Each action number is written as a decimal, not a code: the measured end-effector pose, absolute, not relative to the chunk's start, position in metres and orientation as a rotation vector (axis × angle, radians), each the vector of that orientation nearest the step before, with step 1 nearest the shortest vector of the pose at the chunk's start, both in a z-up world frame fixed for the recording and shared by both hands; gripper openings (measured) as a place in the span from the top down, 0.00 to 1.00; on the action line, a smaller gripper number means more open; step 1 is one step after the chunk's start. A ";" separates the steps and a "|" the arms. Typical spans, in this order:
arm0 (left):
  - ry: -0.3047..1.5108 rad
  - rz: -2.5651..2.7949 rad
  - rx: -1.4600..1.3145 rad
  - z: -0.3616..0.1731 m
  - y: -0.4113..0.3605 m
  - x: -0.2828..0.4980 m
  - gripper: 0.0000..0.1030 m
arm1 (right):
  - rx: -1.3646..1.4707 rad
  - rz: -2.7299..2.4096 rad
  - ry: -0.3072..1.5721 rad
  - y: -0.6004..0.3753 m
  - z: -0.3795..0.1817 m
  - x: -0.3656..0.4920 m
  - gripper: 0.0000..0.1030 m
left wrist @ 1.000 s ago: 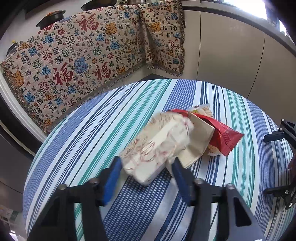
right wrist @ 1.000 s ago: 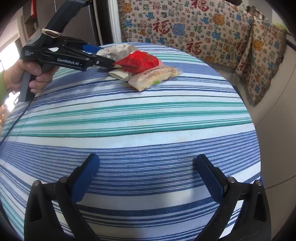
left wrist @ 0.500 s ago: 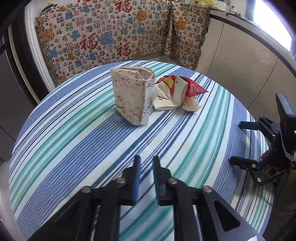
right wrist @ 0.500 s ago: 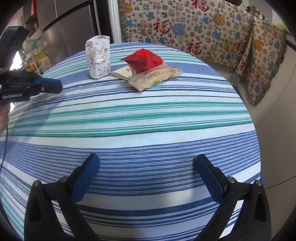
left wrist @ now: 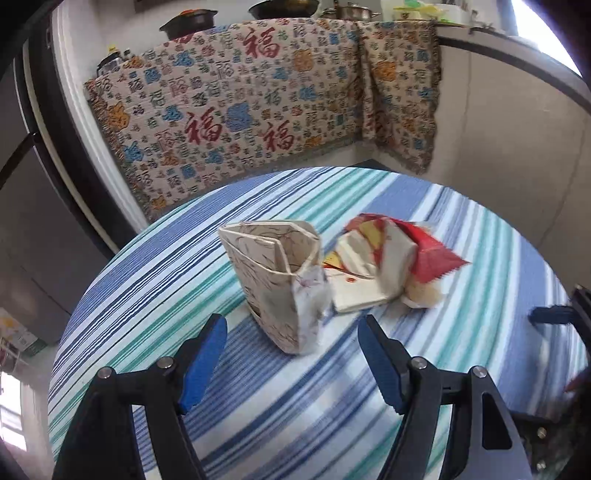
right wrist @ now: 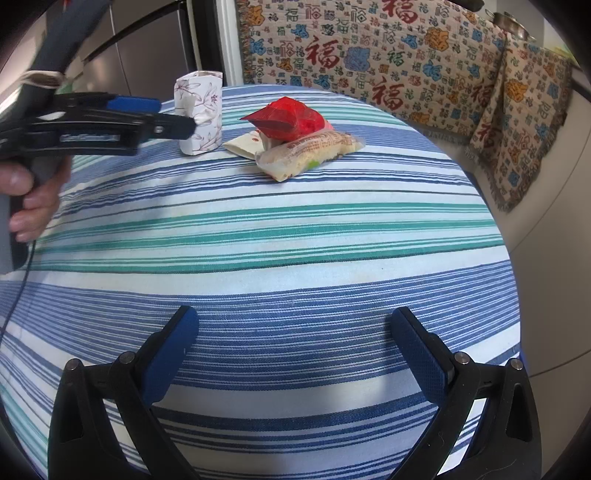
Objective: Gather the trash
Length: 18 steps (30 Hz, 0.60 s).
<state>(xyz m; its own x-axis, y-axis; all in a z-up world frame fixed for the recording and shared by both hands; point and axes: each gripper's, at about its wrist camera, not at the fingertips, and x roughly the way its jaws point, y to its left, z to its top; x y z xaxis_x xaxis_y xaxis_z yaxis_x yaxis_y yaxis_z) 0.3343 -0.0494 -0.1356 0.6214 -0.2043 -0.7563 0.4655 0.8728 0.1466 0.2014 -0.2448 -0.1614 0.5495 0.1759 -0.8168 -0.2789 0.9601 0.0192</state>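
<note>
A floral paper bag (left wrist: 280,284) stands upright and open on the striped round table (left wrist: 155,295); it also shows in the right wrist view (right wrist: 199,110). Beside it lies a pile of trash: a red wrapper (left wrist: 424,254) (right wrist: 291,118), a white paper packet (left wrist: 354,291) (right wrist: 245,142) and a clear snack bag (right wrist: 310,151). My left gripper (left wrist: 291,358) is open and empty, just short of the bag; it appears in the right wrist view (right wrist: 162,118). My right gripper (right wrist: 295,354) is open and empty, low over the near side of the table, far from the trash.
A patterned blanket (left wrist: 236,110) covers a bench behind the table (right wrist: 406,55). White cabinets (left wrist: 498,155) stand at the right, with pots (left wrist: 192,24) on the counter above. A dark fridge (right wrist: 147,44) is at the far left.
My left gripper let go of the paper bag, which now stands upright, pulled back shut, then opened and came close to the bag again. My right gripper has not moved.
</note>
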 end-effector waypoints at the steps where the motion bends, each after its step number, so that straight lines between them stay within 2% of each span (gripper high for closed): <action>1: 0.823 -0.373 0.313 -0.141 -0.047 0.345 0.27 | -0.117 0.270 0.952 -0.245 -0.161 0.201 0.00; 2: 0.828 -0.372 0.265 -0.145 -0.041 0.352 0.28 | -0.117 0.271 0.952 -0.245 -0.161 0.201 0.00; 3: 0.831 -0.392 0.215 -0.148 -0.035 0.354 0.39 | -0.117 0.271 0.952 -0.245 -0.161 0.201 0.00; 4: 0.844 -0.437 0.145 -0.149 -0.029 0.356 0.62 | -0.117 0.270 0.952 -0.245 -0.161 0.201 0.00; 11: 0.914 -0.485 -0.005 -0.139 0.013 0.317 0.64 | -0.118 0.273 0.952 -0.245 -0.161 0.201 0.00; 16: 1.086 -0.580 -0.217 -0.139 0.062 0.272 0.55 | -0.119 0.273 0.952 -0.245 -0.161 0.202 0.00; 18: 1.078 -0.509 -0.185 -0.137 0.081 0.267 0.45 | -0.119 0.273 0.952 -0.246 -0.161 0.201 0.00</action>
